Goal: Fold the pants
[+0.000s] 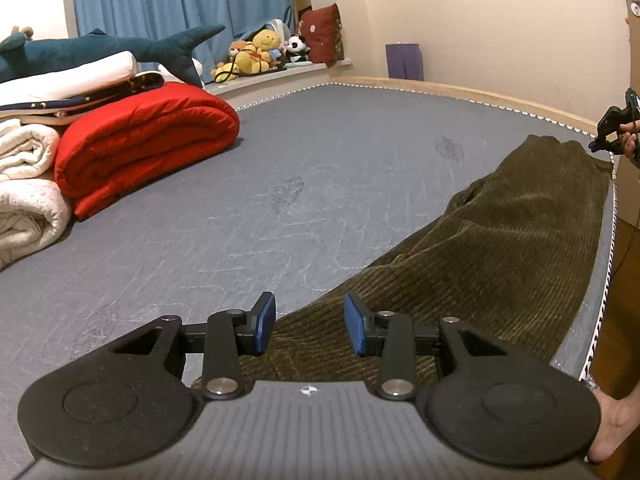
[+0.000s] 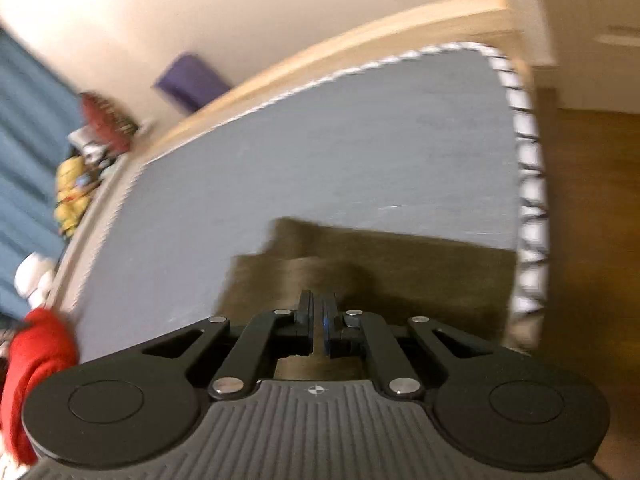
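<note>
At the bottom of the left wrist view, the left gripper (image 1: pixel 310 322) hovers with jaws apart over olive corduroy pants (image 1: pixel 500 240) spread along the mattress (image 1: pixel 280 184) toward the frame's right. In the blurred right wrist view, the right gripper (image 2: pixel 319 320) is closed, apparently empty. Grasping seems underway; next, each gripper needs an edge.

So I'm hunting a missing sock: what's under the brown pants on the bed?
The pants lie flat on the grey mattress, which shows all round them. Whatever is directly beneath the cloth is covered; no bulge shows.
</note>
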Available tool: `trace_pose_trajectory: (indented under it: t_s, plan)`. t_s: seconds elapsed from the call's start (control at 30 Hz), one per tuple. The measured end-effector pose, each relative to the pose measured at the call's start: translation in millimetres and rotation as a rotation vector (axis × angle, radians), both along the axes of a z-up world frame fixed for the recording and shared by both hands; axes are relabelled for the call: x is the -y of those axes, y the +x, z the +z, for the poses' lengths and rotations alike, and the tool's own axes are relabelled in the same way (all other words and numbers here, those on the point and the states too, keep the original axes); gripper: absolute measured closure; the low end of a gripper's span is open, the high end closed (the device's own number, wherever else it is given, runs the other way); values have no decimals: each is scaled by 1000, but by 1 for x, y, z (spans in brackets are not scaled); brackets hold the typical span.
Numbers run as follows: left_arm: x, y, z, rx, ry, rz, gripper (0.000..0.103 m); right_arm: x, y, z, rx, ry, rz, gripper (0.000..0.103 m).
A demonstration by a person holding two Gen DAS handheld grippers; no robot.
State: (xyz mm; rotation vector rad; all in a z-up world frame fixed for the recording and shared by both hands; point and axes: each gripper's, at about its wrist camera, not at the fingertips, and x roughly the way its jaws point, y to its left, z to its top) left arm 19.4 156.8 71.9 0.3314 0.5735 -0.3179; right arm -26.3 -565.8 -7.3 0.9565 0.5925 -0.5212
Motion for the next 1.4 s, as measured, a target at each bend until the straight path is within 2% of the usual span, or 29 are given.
trace_pose_trajectory:
  t_s: [0.13, 0.2, 0.27, 0.3, 0.33, 0.4, 0.43, 0.47, 0.5, 0.57, 0.67, 0.7, 0.77, 0.83, 0.93, 1.07, 1.17, 1.3, 1.33, 1.37, 1.4]
  plan:
    - [5, 2, -3, -3, 9, -12, 59, -7, 4, -10, -110, -29, 22, 94]
    - [8, 2, -3, -1, 13, -19, 58, -17, 16, -19, -179, -39, 85, 94]
    - [9, 2, -3, 1, 16, -24, 58, -30, 27, -25, -196, -59, 150, 94]
    - [9, 1, -3, 2, 15, -26, 58, -37, 35, -24, -191, -94, 188, 94]
    - [9, 1, -3, 3, 14, -25, 58, -41, 42, -21, -141, -107, 239, 94]
    - [8, 0, -2, 6, 12, -21, 58, -44, 48, -8, 119, -1, 359, 95]
    - [6, 0, -2, 6, 10, -18, 57, -44, 47, 1, 195, 3, 372, 95]
    - [5, -1, -2, 5, 9, -16, 57, -44, 45, 9, 217, -31, 349, 95]
    - [4, -1, -2, 4, 11, -16, 57, -42, 43, 11, 204, -57, 316, 95]
    - [3, -1, -3, 3, 19, -17, 57, -35, 42, -1, 123, -41, 261, 92]
    - [4, -1, -5, -2, 29, -21, 57, -35, 46, -20, 60, 11, 265, 91]
    - [4, -1, -5, -2, 30, -23, 57, -37, 47, -22, 69, 24, 276, 90]
    - [7, 0, -5, -1, 32, -31, 57, -44, 49, -17, 92, 19, 290, 74]
    - [10, 0, -5, -1, 41, -37, 56, -54, 55, -11, 124, 4, 315, 64]
    - [14, 1, -6, -2, 49, -39, 55, -74, 74, -3, 136, -28, 393, 62]
    - [19, 4, -7, -7, 50, -35, 53, -115, 104, 7, 86, -130, 519, 50]
    - [22, 6, -10, -13, 62, -34, 53, -145, 130, 5, 5, -228, 583, 43]
    - [21, 10, -11, -20, 65, -20, 53, -182, 153, -4, -151, -403, 634, 45]
    - [20, 11, -11, -21, 60, -14, 53, -189, 158, -7, -186, -450, 641, 52]
    - [18, 12, -11, -20, 55, -9, 53, -191, 159, -8, -220, -497, 637, 74]
    - [17, 13, -9, -18, 50, -6, 53, -192, 158, -6, -250, -532, 623, 85]
